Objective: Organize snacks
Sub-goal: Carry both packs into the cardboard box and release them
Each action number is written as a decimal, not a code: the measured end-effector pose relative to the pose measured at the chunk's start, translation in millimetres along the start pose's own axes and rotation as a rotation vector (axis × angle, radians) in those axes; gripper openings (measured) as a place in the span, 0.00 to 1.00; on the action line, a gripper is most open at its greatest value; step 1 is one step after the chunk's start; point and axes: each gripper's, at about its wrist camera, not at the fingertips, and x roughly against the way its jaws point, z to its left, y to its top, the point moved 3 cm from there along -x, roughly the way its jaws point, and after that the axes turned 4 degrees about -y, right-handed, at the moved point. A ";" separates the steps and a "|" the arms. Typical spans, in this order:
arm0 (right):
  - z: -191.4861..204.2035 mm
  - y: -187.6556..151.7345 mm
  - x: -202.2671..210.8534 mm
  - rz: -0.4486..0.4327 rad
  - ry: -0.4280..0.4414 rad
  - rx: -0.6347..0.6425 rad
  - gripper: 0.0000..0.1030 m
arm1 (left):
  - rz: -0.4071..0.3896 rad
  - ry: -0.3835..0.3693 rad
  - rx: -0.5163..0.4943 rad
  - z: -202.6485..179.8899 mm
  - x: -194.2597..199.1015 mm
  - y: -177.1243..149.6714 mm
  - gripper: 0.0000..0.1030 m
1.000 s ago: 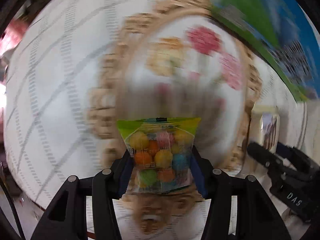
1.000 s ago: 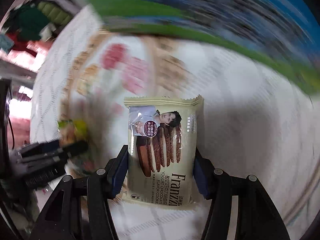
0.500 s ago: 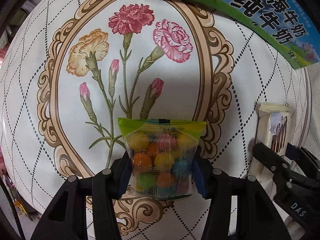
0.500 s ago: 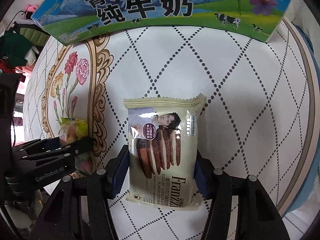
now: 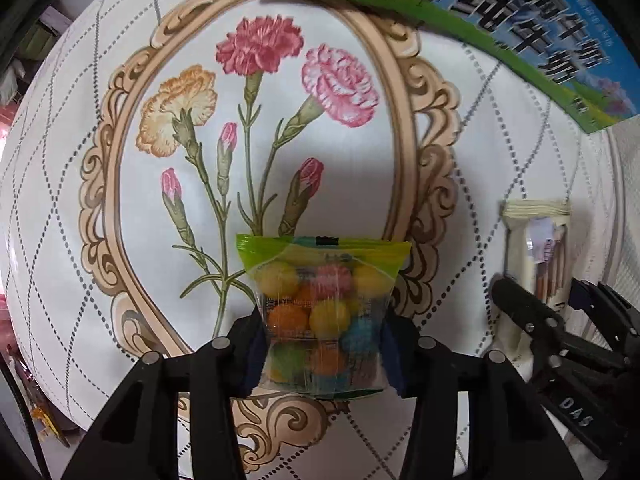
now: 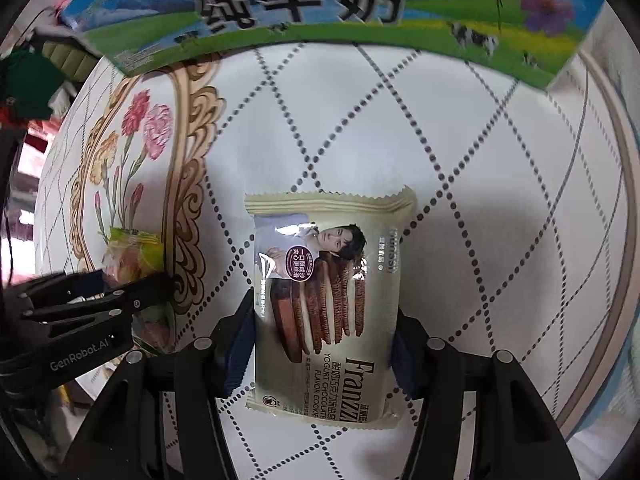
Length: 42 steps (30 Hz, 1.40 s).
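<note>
Two packets are being carried at once, above the patterned worktop [image 5: 80,240], toward the milk carton box [image 6: 320,12] at the far edge, which looks to be the destination. The left hand-held gripper [image 5: 322,344] is closed on the candy bag [image 5: 324,312], pinched at its lower sides; the right hand-held gripper [image 6: 324,344] is clamped the same way on the cookie packet [image 6: 328,304].

For a clean placement, both packets should be kept level and the two grippers held apart, since they are seen close beside each other in both views. Each packet should be lowered until its base is supported before the jaws are eased. The box edge should be cleared, not clipped.

The candy bag is clear film with a lime-green top seal, filled with round sweets in yellow, orange, pink, blue and green; it is likely soft and shifting. The cookie packet is cream-coloured, flat, with crimped ends, chocolate sandwich biscuits pictured, and "Franzzi" printed.
</note>
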 end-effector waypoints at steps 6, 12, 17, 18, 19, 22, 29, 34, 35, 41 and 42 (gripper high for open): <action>9.9 -4.8 25.6 -0.040 0.073 0.007 0.55 | -0.075 -0.049 -0.038 -21.3 39.3 10.2 0.43; 0.2 16.4 87.2 -0.136 0.188 -0.037 0.55 | -0.189 -0.160 -0.078 -48.1 108.3 50.4 0.43; -26.0 60.8 150.0 -0.257 0.216 -0.047 0.55 | -0.256 -0.214 -0.124 -67.5 155.6 99.9 0.43; -32.9 71.2 160.5 -0.282 0.210 -0.049 0.55 | -0.272 -0.208 -0.139 -71.8 164.2 117.2 0.43; -41.3 84.7 171.2 -0.307 0.193 -0.047 0.55 | -0.277 -0.202 -0.148 -73.0 167.6 129.8 0.43; -65.4 129.3 187.2 -0.355 0.116 -0.046 0.55 | -0.279 -0.160 -0.169 -79.4 168.9 175.0 0.43; -104.8 218.4 157.1 -0.281 -0.030 -0.045 0.55 | -0.155 -0.077 -0.149 -67.2 122.0 258.0 0.43; -115.9 258.3 121.7 -0.185 -0.048 -0.073 0.57 | -0.073 -0.048 -0.130 -59.1 89.6 289.9 0.45; -119.6 264.2 115.3 -0.161 -0.050 -0.081 0.63 | -0.059 -0.046 -0.126 -59.5 87.2 293.4 0.45; -124.1 275.0 92.9 -0.115 -0.059 -0.123 0.97 | -0.062 -0.032 -0.102 -55.7 81.4 296.0 0.93; -122.9 274.2 89.7 -0.106 -0.059 -0.123 0.97 | -0.064 -0.039 -0.100 -56.2 83.3 294.5 0.93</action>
